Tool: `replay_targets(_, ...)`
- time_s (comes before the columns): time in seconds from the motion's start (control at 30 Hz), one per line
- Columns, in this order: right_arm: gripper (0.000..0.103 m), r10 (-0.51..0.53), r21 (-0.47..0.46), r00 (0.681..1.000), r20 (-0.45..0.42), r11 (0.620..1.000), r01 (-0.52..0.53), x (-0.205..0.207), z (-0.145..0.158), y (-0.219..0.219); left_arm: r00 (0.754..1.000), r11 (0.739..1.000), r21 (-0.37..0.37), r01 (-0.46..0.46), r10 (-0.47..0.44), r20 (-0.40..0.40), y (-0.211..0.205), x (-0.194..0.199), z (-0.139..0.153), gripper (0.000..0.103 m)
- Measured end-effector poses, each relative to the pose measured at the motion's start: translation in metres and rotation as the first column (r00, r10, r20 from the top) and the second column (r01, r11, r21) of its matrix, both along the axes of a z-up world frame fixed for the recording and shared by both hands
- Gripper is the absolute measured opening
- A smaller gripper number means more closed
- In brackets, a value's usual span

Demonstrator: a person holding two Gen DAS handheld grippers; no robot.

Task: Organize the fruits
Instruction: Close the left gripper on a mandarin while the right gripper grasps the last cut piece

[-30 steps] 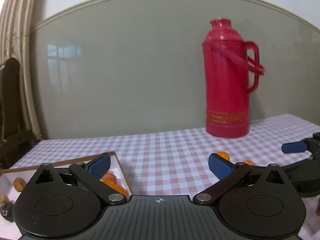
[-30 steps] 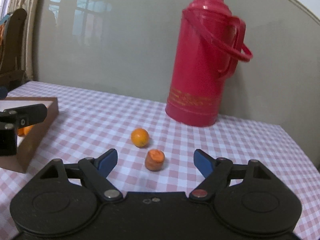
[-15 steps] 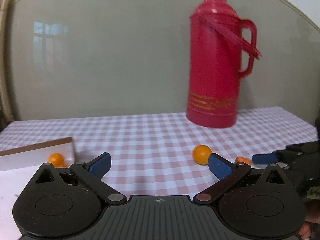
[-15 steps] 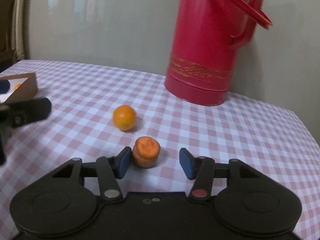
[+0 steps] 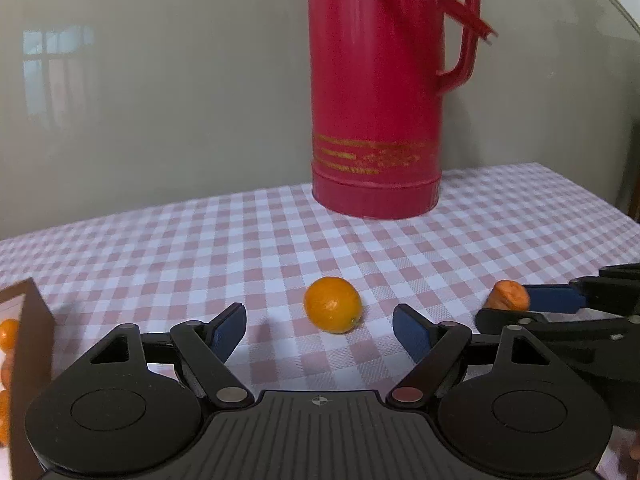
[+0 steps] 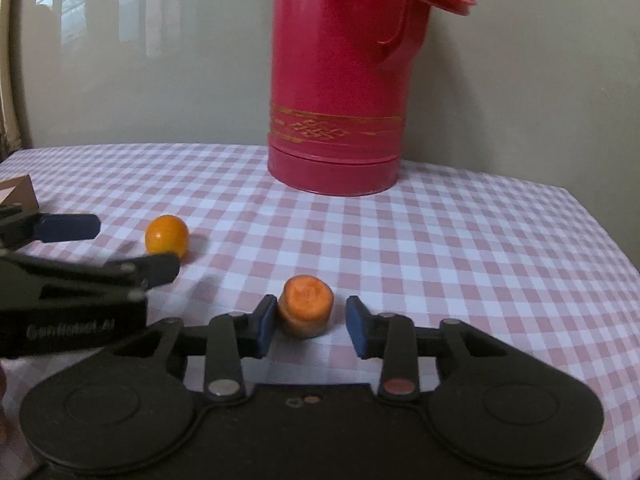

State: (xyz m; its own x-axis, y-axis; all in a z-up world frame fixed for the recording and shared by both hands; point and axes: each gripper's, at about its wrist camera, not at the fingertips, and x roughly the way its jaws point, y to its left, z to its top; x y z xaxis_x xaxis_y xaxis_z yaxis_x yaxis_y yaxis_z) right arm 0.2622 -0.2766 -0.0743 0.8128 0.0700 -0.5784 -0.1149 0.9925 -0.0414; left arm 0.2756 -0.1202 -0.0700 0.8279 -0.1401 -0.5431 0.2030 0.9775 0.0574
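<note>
Your left gripper point(image 5: 318, 330) is spread wide; the orange point(image 5: 333, 310) lies on the checked cloth between its tips, in front of the red flask point(image 5: 376, 120). Your right gripper point(image 6: 310, 326) is half-closed around the carrot stub point(image 6: 306, 306), left pad touching, right pad just clear.

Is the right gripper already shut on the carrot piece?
Not yet: right gripper is open, its fingers bracketing the carrot piece with a gap on one side.

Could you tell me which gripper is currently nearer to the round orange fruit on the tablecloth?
Left. The left gripper is open with the orange fruit just ahead, between its fingertips. The right gripper sits off to the fruit's right, bracketing the carrot chunk instead.
</note>
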Motion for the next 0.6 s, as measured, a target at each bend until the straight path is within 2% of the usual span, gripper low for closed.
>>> replay_targets(0.17,0.027,-0.005,0.023,1.0,-0.009,1.0,0.005,0.003,0.0,-0.005,0.999,1.0,0.005,0.005,-0.004,-0.034,-0.011,0.01,-0.004,0.068)
replay_targets(0.3,0.025,-0.012,0.033,1.0,-0.013,0.999,0.013,0.003,-0.001,-0.007,0.998,1.0,0.015,0.018,-0.017,-0.065,-0.021,0.019,-0.007,0.066)
replay_targets(0.33,0.023,-0.013,0.032,1.0,-0.013,0.999,0.013,0.003,-0.001,-0.008,0.998,1.0,0.01,0.021,-0.02,-0.063,-0.022,0.02,-0.008,0.062)
replay_targets(0.4,0.02,-0.017,0.04,1.0,-0.01,0.999,0.017,0.003,-0.001,-0.009,0.998,0.999,0.029,0.035,-0.034,-0.051,-0.027,0.018,-0.005,0.032)
replay_targets(0.47,0.02,-0.017,0.049,1.0,-0.009,0.999,0.017,0.003,-0.001,-0.011,0.998,0.998,0.054,0.043,-0.041,-0.04,-0.031,0.015,-0.002,0.032)
replay_targets(0.6,0.02,-0.017,0.044,1.0,0.009,0.999,0.017,-0.001,0.004,-0.012,0.999,0.998,0.038,0.04,-0.04,-0.003,-0.026,0.002,0.005,0.032)
